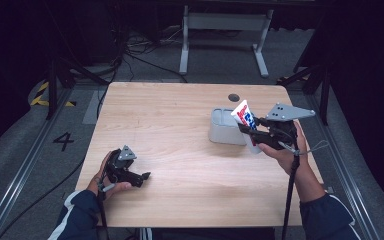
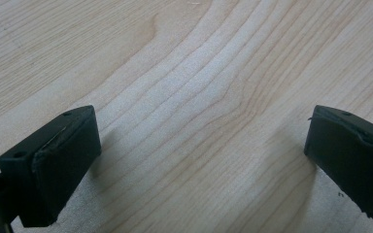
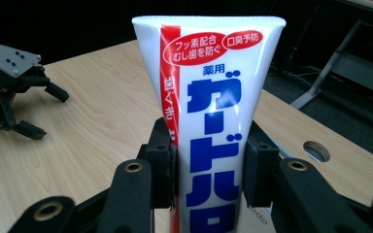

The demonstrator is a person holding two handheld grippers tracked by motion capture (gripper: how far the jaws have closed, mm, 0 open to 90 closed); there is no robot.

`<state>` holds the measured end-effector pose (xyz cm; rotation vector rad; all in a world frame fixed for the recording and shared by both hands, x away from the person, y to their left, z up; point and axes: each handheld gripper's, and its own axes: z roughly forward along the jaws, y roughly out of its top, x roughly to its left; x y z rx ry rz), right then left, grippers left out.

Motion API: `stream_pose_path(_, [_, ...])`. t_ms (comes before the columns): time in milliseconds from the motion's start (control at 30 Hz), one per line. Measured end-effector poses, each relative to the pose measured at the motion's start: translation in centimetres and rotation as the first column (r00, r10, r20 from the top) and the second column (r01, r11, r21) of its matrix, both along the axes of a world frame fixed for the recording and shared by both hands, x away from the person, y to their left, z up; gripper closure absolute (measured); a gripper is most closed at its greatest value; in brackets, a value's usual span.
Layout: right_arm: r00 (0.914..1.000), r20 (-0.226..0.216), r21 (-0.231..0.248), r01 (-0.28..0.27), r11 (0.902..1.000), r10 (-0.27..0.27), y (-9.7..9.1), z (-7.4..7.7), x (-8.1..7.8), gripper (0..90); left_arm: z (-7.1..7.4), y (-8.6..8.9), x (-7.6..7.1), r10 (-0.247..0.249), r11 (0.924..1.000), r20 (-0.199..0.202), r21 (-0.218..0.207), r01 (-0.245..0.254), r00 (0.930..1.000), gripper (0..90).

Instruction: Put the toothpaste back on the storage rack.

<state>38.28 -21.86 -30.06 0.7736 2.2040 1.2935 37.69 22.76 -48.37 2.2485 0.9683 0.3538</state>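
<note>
The right gripper point(image 1: 252, 132) is clenched on a white toothpaste tube point(image 1: 245, 120) at the right of the desk point(image 1: 180, 130), held just above and beside a grey container point(image 1: 225, 127); the right gripper view alone shows both pads pressing the tube's sides and its blue and red lettering (Japanese). The left gripper point(image 1: 142, 177) rests near the desk's left near edge; its own view shows the jaws released and wide apart over bare wood.
</note>
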Motion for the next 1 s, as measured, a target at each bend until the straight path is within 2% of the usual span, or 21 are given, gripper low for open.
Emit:
stream_pose_path(167, [0.9999, 0.016, 0.001, 0.001, 1.0000, -0.001, 0.3, 0.6, 0.4, 63.6, 0.0, 0.0, 0.0, 0.000, 1.0000, 0.000, -0.001, 0.000, 1.0000, 0.2])
stream_pose_path(1000, [0.9993, -0.002, 0.007, 0.037, 0.9993, -0.037, 1.1, 1.1, 3.7, 63.3, 0.0, 0.0, 0.0, -0.003, 1.0000, 0.001, 0.002, 0.003, 1.0000, 0.2])
